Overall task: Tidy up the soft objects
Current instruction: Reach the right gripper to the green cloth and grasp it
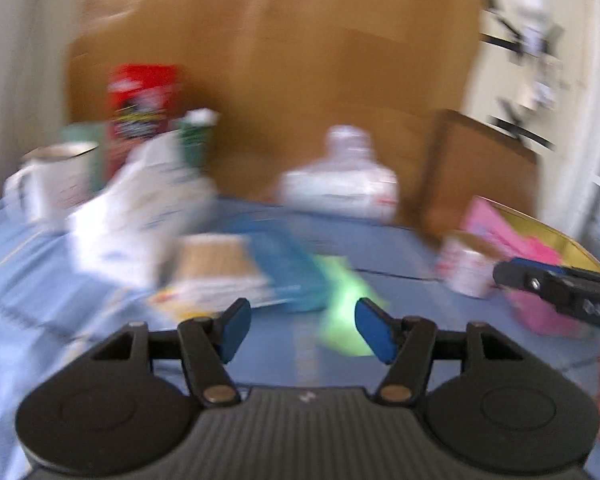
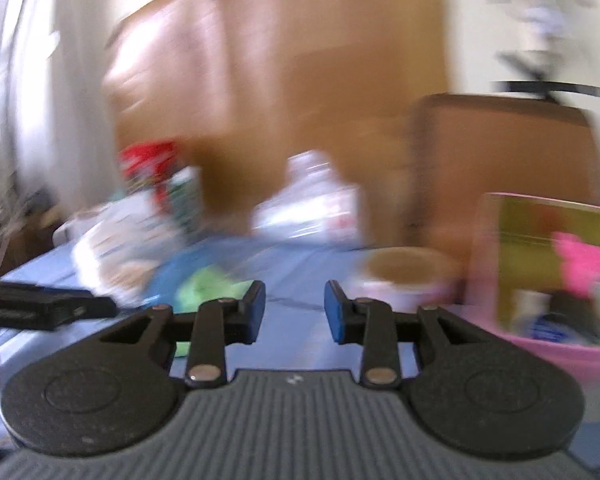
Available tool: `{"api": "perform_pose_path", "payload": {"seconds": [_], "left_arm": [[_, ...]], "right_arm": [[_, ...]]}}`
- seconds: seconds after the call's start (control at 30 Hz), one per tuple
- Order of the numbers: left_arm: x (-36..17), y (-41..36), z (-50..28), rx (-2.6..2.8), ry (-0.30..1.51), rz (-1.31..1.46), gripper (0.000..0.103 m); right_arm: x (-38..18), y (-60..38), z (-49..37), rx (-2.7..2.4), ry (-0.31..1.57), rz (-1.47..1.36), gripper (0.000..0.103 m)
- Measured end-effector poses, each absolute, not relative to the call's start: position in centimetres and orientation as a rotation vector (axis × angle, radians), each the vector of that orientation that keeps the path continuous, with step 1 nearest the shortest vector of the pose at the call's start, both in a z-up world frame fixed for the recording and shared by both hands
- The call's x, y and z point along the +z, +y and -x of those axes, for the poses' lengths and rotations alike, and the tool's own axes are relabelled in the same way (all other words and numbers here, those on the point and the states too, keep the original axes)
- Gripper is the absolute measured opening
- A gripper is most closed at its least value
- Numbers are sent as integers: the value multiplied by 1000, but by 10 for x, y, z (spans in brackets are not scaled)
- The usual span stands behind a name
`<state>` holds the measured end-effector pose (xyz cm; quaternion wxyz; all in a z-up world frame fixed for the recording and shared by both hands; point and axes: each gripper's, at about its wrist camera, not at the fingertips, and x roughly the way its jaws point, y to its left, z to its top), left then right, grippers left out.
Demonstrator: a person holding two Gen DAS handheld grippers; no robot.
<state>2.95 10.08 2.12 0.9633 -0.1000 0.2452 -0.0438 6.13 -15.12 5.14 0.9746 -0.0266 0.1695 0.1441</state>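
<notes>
Left gripper (image 1: 303,330) unclenched, empty; green cloth (image 1: 346,308) just ahead between pads; right gripper (image 2: 295,310) likewise empty; advise slowing, centring jaws over cloth, pinching bunched fold.

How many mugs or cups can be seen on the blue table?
2. A white mug stands at the far left by the red box; a second cup stands beside the pink bin. Blur and clutter may hide others.
</notes>
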Motion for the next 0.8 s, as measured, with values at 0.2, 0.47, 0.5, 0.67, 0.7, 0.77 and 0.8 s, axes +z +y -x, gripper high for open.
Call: {"api": "perform_pose_path", "payload": {"seconds": [0.2,0.47,0.5,0.67,0.7,0.77,0.8], "left_arm": [[8,132,-33,-98,489,341,59],[4,128,-35,-155,482,348,63],[3,129,-35,-160,477,354,64],[3,132,-34,-174,471,381,64],[3,133,-33,-177,469,384,64],[3,133,-33,-180,470,384,64],[3,132,-33,-183,470,383,64]], "right_arm": [[30,-72,-96,457,491,178,36],[17,-78,-131,265,586,176,37],[21,-79,-128,289,578,155,37],[19,-54,-116,282,489,332,46],[15,-52,-123,271,506,344,47],[6,-56,-137,259,579,325,45],[5,-63,-144,268,588,274,42]]}}
